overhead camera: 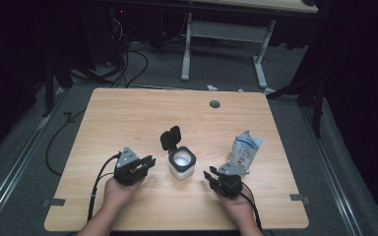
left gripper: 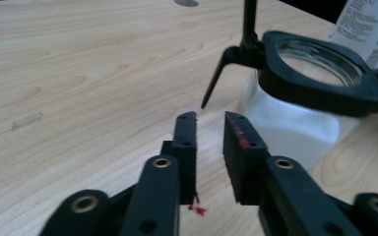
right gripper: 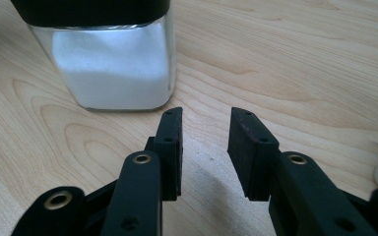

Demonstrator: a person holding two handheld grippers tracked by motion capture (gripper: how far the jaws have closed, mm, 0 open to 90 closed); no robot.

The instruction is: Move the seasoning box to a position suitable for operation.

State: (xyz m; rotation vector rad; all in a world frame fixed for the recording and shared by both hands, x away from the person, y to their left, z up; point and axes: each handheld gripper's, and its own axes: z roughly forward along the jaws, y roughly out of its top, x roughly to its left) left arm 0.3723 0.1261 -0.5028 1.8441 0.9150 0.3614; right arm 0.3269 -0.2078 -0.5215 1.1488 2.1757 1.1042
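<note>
Black tools (overhead camera: 149, 162) (overhead camera: 210, 174) flank jar (overhead camera: 181, 164), hands low, level.

Clear glass jar (overhead camera: 181, 165) with white powder and black lid (overhead camera: 170, 137); white, blue-printed pouch (overhead camera: 245, 148); light wood-grain table (overhead camera: 128, 118); black grippers; grey floor.

The light wooden counter (overhead camera: 128, 118) carries a round grey grommet (overhead camera: 214, 103) near its far edge and small grey tape pieces at its near left corner (overhead camera: 53, 202) and near right corner (overhead camera: 299, 198). Beyond it, on the grey floor (overhead camera: 216, 73), stands a 2nd desk (overhead camera: 236, 29) with white legs and a pale top. Black cables (overhead camera: 128, 64) loop across the floor at the far left. Dark curtains (overhead camera: 359, 88) close off the right side.
</note>
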